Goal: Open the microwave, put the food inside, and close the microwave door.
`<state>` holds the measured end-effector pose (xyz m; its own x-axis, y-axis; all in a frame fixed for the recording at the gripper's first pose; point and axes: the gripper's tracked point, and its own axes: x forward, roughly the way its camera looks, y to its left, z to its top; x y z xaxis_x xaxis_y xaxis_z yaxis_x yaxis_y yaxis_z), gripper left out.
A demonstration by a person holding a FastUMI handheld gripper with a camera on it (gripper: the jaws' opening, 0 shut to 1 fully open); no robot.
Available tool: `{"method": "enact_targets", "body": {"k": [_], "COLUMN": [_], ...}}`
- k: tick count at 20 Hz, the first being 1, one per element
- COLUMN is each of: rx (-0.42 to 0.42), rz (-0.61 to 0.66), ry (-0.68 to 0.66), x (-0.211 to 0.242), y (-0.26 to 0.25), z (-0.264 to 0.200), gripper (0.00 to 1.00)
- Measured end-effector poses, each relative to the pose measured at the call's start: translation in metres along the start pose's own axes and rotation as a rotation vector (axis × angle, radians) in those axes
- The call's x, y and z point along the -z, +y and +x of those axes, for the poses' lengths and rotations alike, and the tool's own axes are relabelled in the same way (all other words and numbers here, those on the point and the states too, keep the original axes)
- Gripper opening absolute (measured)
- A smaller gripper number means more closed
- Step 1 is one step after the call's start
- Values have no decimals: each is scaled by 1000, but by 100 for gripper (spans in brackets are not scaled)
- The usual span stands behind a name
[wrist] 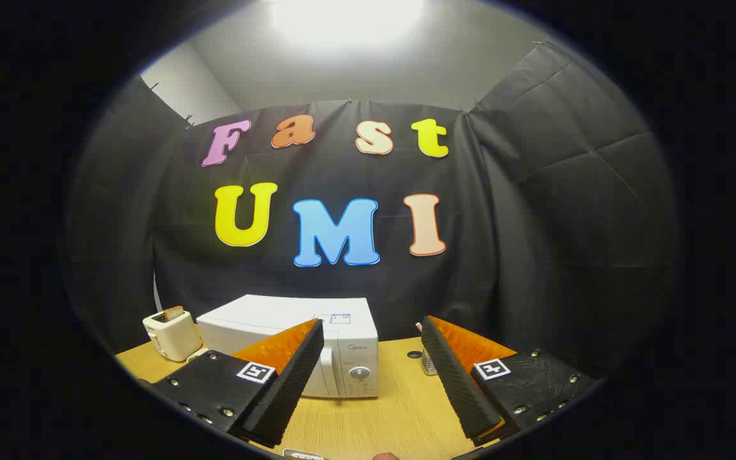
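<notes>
The hand-held gripper (371, 332) is wide open, its ridged fingers holding nothing. Just beyond them, a boxy white microwave (317, 348) with a round knob sits shut on the smooth wooden bench (393, 409), beside a small toaster (173, 332).

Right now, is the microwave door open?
No, the microwave door sits flush against its front, beyond the open jaws of the gripper, which hold nothing.

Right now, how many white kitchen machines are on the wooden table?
2: a boxy white microwave, door closed, beyond the open gripper, and a small white toaster beside it. Others may be hidden behind the fingers.
</notes>
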<state>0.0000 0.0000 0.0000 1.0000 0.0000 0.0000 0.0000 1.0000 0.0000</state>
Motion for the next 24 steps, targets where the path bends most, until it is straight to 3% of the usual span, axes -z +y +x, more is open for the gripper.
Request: {"method": "enact_targets", "body": {"k": [16,24], "rx": [-48,-112], "rz": [5,17], "ry": [-8,-6], "x": [2,20], "y": [13,32], "z": [16,54], "gripper": [98,98]}}
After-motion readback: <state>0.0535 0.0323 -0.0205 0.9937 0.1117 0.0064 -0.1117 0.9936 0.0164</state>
